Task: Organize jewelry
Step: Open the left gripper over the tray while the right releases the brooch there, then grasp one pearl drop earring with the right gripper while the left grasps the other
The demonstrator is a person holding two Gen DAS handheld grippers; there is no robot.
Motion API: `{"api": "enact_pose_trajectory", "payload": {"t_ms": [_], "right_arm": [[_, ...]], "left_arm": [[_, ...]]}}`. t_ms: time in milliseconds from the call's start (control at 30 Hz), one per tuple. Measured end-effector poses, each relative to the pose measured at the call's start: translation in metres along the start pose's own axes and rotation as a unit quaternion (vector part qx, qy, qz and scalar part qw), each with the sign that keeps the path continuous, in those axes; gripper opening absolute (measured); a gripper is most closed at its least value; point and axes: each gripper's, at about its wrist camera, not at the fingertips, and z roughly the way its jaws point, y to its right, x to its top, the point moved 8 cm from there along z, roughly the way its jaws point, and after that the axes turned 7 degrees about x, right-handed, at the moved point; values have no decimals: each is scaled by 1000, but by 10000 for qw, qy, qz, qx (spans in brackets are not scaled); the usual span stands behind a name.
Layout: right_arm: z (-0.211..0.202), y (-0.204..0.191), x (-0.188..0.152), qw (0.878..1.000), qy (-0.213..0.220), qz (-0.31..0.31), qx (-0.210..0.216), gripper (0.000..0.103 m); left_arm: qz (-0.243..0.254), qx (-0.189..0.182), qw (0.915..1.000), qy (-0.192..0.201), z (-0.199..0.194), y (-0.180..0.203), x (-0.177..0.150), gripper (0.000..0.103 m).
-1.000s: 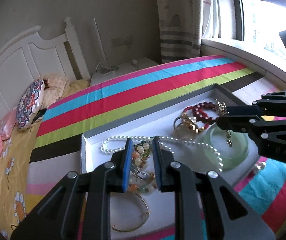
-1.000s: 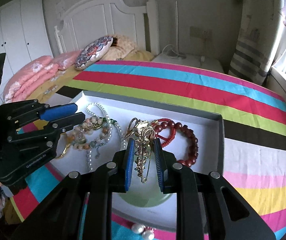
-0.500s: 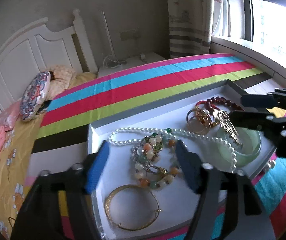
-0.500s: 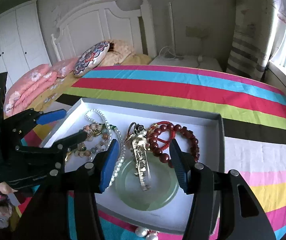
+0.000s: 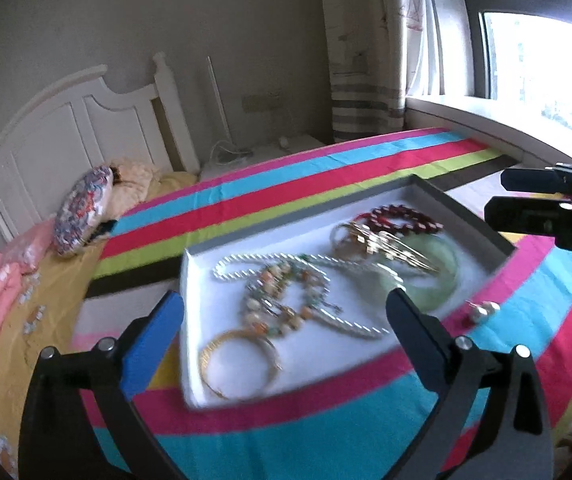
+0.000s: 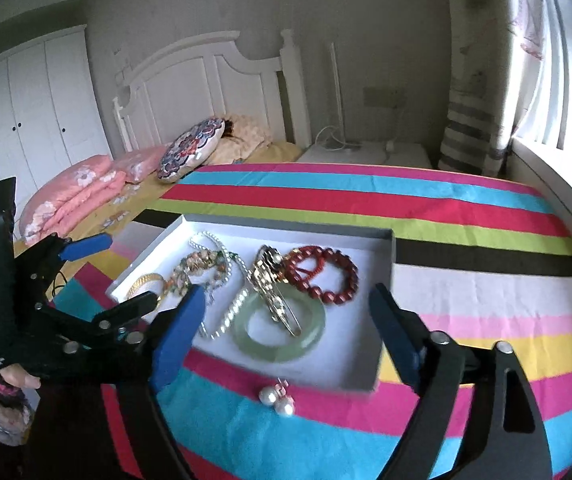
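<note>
A white tray (image 5: 298,222) (image 6: 286,226) lies on the striped bedspread. It holds a pearl necklace (image 5: 246,260), a mixed bead bracelet (image 5: 282,296) (image 6: 202,262), a gold bangle (image 5: 238,364), a red bead bracelet (image 6: 322,274), and a gold clip (image 6: 272,288) resting on a jade bangle (image 6: 278,344). Two pearl earrings (image 6: 276,398) lie on the cover just outside the tray's near wall. My left gripper (image 5: 284,304) (image 6: 128,272) hangs above the tray's left end, jaws opening wide and empty. My right gripper (image 6: 286,298) (image 5: 498,194) hangs above the right end, jaws opening too, nothing gripped.
Pink and patterned pillows (image 6: 190,154) lie at the white headboard (image 6: 206,80). A window sill (image 6: 558,184) and curtain run along the right. White wardrobes (image 6: 26,112) stand far left. A person's hand (image 6: 18,378) holds the left gripper.
Both grippers went from shut to wide open and drew back from the tray. The left let go of the bead bracelet, the right of the gold clip, which now lies on the jade bangle.
</note>
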Motion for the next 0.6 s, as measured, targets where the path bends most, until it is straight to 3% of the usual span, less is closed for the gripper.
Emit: {"api": "enact_pose_trajectory", "payload": {"t_ms": [133, 267, 400, 600], "right_arm": [[-17, 12, -17, 9997, -18, -3, -234, 86], [-22, 27, -40, 9981, -322, -24, -515, 86], [-16, 25, -60, 9960, -646, -226, -575, 85], [9, 3, -76, 9906, -1229, -480, -348, 49]], "left_arm": [[-92, -280, 9996, -57, -12, 14, -16, 100], [-37, -494, 9987, -152, -15, 33, -37, 100], [299, -270, 9991, -142, -16, 43, -43, 100], [477, -373, 9976, -337, -7, 49, -48, 100]]}}
